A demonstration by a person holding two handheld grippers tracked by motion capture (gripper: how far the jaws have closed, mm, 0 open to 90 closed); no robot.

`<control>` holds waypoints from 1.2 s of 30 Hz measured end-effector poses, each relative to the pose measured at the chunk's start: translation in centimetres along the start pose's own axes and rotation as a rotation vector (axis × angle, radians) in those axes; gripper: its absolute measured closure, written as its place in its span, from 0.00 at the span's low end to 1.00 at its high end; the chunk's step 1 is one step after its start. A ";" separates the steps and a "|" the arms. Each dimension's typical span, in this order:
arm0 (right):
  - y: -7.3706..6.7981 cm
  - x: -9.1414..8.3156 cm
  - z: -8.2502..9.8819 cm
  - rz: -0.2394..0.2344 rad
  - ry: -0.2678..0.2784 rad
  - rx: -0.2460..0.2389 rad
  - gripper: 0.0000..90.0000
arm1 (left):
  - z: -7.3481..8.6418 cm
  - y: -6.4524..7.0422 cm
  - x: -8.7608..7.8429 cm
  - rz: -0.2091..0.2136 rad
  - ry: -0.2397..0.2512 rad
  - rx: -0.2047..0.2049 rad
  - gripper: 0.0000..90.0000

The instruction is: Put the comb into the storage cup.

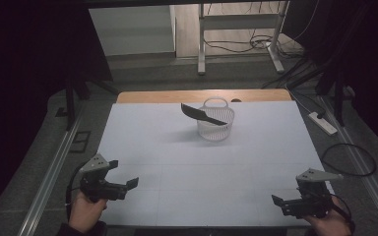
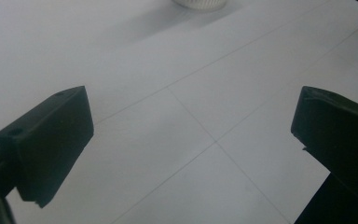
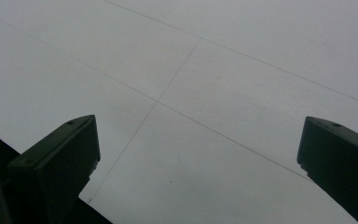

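Two claws rest at the near corners of the white tabletop (image 1: pixel 177 162), the left claw (image 1: pixel 124 176) and the right claw (image 1: pixel 277 200), each with jaws spread apart and holding nothing. Well ahead of both, between them, stands a small white plastic mesh basket (image 1: pixel 216 125). A black flat-bladed utensil (image 1: pixel 199 114) lies tilted across its rim.

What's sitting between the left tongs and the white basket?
Nothing: in the high view only bare white table lies between the left tongs and the basket.
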State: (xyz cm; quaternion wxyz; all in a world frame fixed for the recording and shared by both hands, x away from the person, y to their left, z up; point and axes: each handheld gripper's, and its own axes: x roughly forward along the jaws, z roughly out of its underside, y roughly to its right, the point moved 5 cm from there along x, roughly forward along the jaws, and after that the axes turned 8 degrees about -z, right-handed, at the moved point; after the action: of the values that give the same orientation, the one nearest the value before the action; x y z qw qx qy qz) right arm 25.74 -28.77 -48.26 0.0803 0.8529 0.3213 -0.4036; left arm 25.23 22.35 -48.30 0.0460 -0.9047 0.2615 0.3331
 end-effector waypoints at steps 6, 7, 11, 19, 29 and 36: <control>0.0 0.0 0.0 0.001 -0.001 0.001 0.00 | 0.5 0.1 -0.4 -0.018 -0.015 0.006 0.00; 0.0 0.0 0.0 0.001 -0.001 0.001 0.00 | 0.6 0.1 -0.4 -0.020 -0.018 0.005 0.00; 0.0 0.0 0.0 0.002 -0.003 0.002 0.00 | 1.0 0.1 -0.7 -0.026 -0.025 -0.002 0.00; 0.0 0.0 0.0 0.003 -0.002 0.003 0.00 | 1.7 0.0 -1.2 -0.044 -0.036 -0.010 0.00; 0.0 0.0 0.0 0.005 -0.005 0.005 0.00 | 2.5 0.0 -1.6 -0.059 -0.059 -0.016 0.00; 0.0 0.0 0.0 0.006 -0.005 0.006 0.00 | 2.8 0.0 -1.8 -0.067 -0.066 -0.012 0.00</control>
State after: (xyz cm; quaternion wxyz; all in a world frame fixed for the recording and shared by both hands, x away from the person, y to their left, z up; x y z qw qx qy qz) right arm 25.78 -28.78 -48.30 0.0799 0.8530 0.3174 -0.4066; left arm 22.43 23.83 -49.32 0.0604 -0.9018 0.2274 0.3625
